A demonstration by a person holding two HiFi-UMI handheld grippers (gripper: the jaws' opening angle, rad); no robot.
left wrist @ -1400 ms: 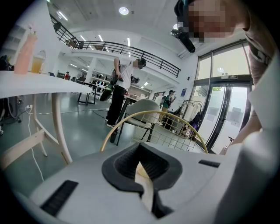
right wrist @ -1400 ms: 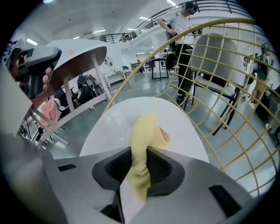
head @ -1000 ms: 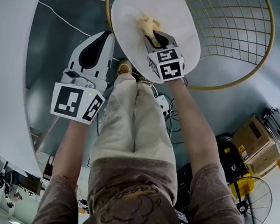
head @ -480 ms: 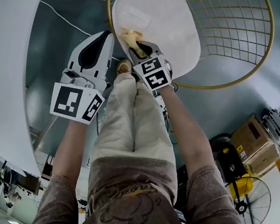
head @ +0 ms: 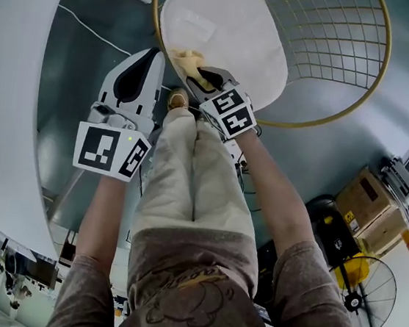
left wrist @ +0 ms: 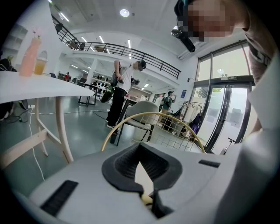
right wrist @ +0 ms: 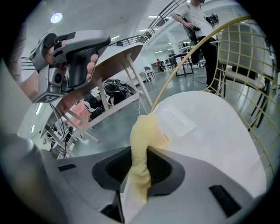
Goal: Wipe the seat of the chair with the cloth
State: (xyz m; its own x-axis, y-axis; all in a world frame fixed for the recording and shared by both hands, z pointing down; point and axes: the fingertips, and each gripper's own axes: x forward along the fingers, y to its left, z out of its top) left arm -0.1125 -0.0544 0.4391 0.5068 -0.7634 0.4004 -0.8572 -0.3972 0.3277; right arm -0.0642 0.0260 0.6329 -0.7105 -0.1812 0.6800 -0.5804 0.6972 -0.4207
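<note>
Right gripper view: right gripper [right wrist: 139, 164] clenches the yellow cloth [right wrist: 146, 131] on the seat [right wrist: 210, 135] edge ahead; left gripper [left wrist: 142, 173] beside it seems closed, empty.

You're in a large open hall, an office-like shared workspace. In the left gripper view a balcony railing [left wrist: 127, 49] crosses at twelve o'clock under ceiling lights [left wrist: 124, 13]. Tall glass doors [left wrist: 227, 118] stand at three o'clock and a white table [left wrist: 39, 85] at nine. In the head view, cardboard boxes [head: 373, 206] and a fan [head: 374, 300] sit at four o'clock on the polished grey floor [head: 88, 85].
</note>
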